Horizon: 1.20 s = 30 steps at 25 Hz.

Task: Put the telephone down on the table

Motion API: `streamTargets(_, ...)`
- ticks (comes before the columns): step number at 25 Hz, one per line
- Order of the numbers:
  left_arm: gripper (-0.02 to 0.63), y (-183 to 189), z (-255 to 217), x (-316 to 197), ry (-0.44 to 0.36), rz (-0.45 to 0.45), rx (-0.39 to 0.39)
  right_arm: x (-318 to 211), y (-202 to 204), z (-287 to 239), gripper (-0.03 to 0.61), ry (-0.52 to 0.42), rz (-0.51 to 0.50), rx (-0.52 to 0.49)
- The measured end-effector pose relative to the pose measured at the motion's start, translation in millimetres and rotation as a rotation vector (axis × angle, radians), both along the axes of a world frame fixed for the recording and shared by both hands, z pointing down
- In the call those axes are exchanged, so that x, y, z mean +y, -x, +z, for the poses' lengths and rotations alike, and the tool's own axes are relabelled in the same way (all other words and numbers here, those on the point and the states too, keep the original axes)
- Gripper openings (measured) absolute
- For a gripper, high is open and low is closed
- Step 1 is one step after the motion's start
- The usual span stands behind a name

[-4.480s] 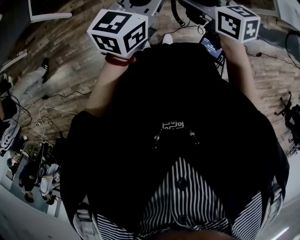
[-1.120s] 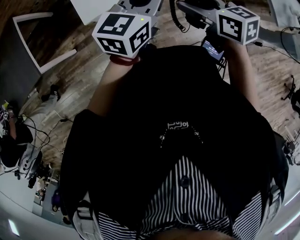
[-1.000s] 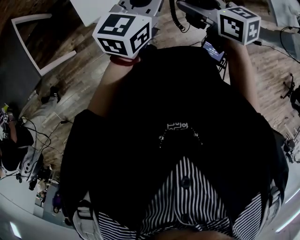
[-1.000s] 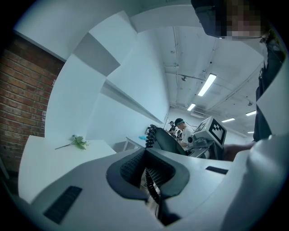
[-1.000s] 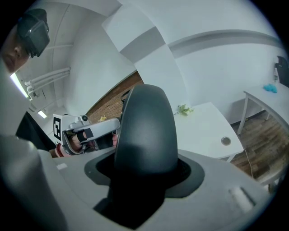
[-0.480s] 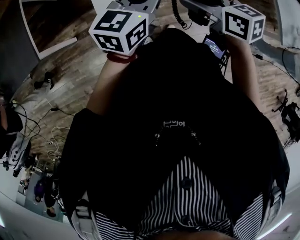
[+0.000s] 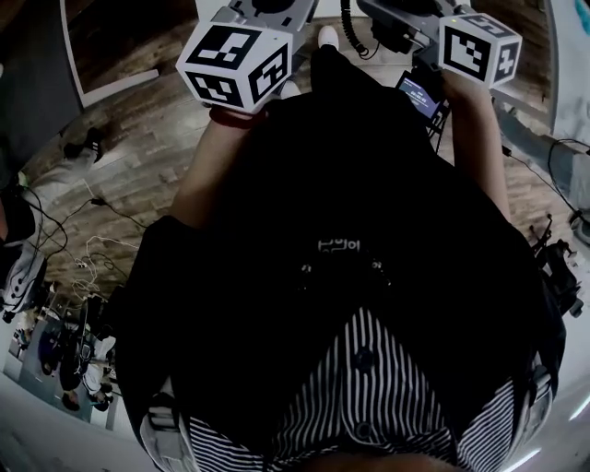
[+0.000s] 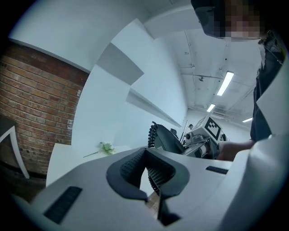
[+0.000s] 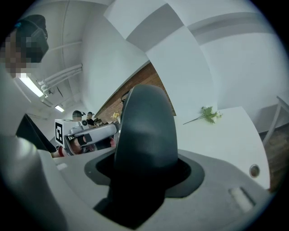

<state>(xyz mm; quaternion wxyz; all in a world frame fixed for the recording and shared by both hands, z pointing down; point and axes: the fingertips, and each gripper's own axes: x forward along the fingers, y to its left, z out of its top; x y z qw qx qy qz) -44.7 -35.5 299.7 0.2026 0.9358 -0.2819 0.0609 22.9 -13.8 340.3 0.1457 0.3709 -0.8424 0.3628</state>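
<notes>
The telephone (image 9: 144,131), dark grey and rounded, stands between the jaws of my right gripper (image 9: 144,151), which is shut on it. The left gripper view shows it from the side, its body (image 8: 170,139) with a black coiled cord (image 8: 152,131). My left gripper (image 8: 146,155) is shut with its pads meeting at the tips and nothing in them. In the head view both marker cubes, left (image 7: 235,57) and right (image 7: 479,46), are held up in front of the person's dark top, and the cord (image 7: 348,28) hangs between them. The white table (image 9: 235,135) lies beyond the jaws.
A green flower sprig (image 9: 208,114) lies on the table. A brick wall (image 8: 27,108) stands to the left. Below is wood flooring with loose cables (image 7: 92,258), a white frame (image 7: 111,85) and gear at the right edge (image 7: 562,277).
The floor, cables and white frame have slid across the head view as the person turned. Both grippers keep their place in front of the body, the telephone still in the right one.
</notes>
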Motion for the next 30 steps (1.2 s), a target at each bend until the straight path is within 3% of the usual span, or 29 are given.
streamTargets(7, 0.009, -26, 7, -25, -0.027, -0.027, -0.023, -36, -13, 10, 0.282, -0.028, -0.062, -0.024)
streamTargets(14, 0.009, -35, -19, -96, -0.023, -0.104, -0.037, -113, -25, -15, 0.282, -0.029, -0.14, -0.039)
streamTargets(20, 0.009, -39, -5, -118, 0.023, -0.175, -0.06, -145, -31, 0, 0.282, 0.0, -0.205, -0.057)
streamTargets(30, 0.009, -60, 11, -144, 0.072, -0.214, -0.099, -167, -53, 21, 0.282, 0.04, -0.255, -0.091)
